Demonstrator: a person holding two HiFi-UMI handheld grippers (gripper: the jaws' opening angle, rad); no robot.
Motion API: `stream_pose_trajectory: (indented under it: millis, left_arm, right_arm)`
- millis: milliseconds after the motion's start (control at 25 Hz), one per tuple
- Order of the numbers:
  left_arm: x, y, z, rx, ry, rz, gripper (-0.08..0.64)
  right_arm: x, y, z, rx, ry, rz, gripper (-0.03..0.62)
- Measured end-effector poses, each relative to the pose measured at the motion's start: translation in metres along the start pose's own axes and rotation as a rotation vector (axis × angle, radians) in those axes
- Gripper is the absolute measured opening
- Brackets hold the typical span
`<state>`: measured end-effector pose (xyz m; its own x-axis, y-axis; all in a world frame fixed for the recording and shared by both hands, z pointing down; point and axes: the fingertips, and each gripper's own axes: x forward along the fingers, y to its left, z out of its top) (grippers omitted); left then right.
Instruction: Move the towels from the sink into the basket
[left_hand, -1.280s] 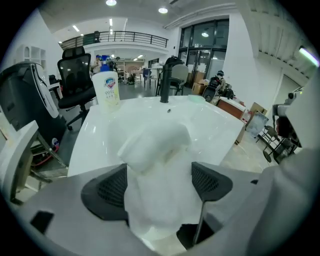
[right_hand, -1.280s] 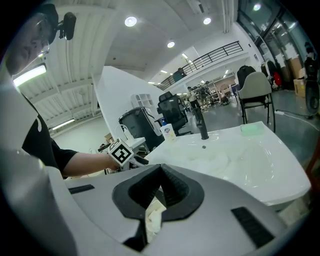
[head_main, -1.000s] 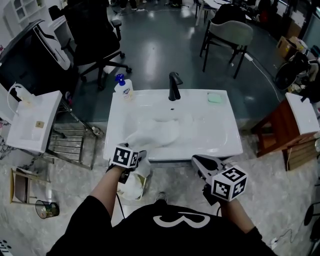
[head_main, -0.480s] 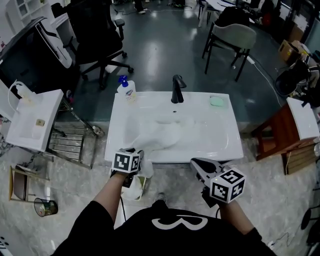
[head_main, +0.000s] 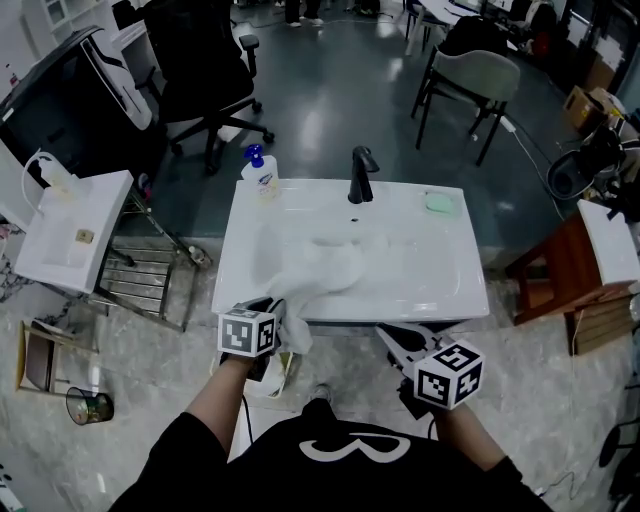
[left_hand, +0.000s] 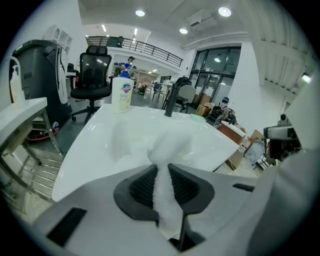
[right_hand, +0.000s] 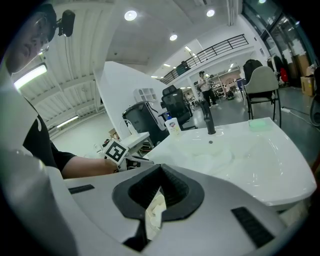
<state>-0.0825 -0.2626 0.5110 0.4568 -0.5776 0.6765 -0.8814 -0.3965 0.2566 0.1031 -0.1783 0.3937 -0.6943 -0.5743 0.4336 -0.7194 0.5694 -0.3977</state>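
Lighting: even, cool, indoor; round ceiling lamps (left_hand: 224, 11) around 12 o'clock in both gripper views. Shadows: weak, diffuse. Glare: floor (head_main: 330, 110) sheen at 12 o'clock, head view; sink (head_main: 440, 270) and towel (head_main: 315, 272) washed out white. Distortion: fisheye, black corners. Focus: nearest foreground soft

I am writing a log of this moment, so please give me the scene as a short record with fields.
left gripper: shut on white towel
towel path: from basin over the sink front rim to the jaws
right gripper: shut, in front of the sink, apart from the towel
below left gripper: pale container, likely the basket
on sink: black faucet, soap bottle, small green item
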Motion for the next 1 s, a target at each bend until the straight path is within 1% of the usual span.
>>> stream_pose_trajectory:
  millis: [160,400,600,1000]
  left_arm:
    - [-0.02,-0.011,0.004,0.009,-0.052,-0.004,0.061]
    - [-0.055,-0.029,0.004,-0.012,-0.141,-0.024,0.058]
    - [-0.091,-0.046,-0.002,-0.044,-0.22,-0.035,0.057]
    - [-0.172,-0.084,-0.022,-0.085,-0.374,-0.006,0.052]
  right_arm:
    - [-0.008,0.006,-0.005,-0.005,-0.007,0.006,0.003]
    - [-0.023,0.019,-0.021,-0.016,-0.007,0.02,0.003]
    - [-0.039,0.03,-0.041,-0.022,-0.009,0.037,0.003]
    - [-0.083,0.066,-0.078,-0.045,-0.035,0.085,0.003]
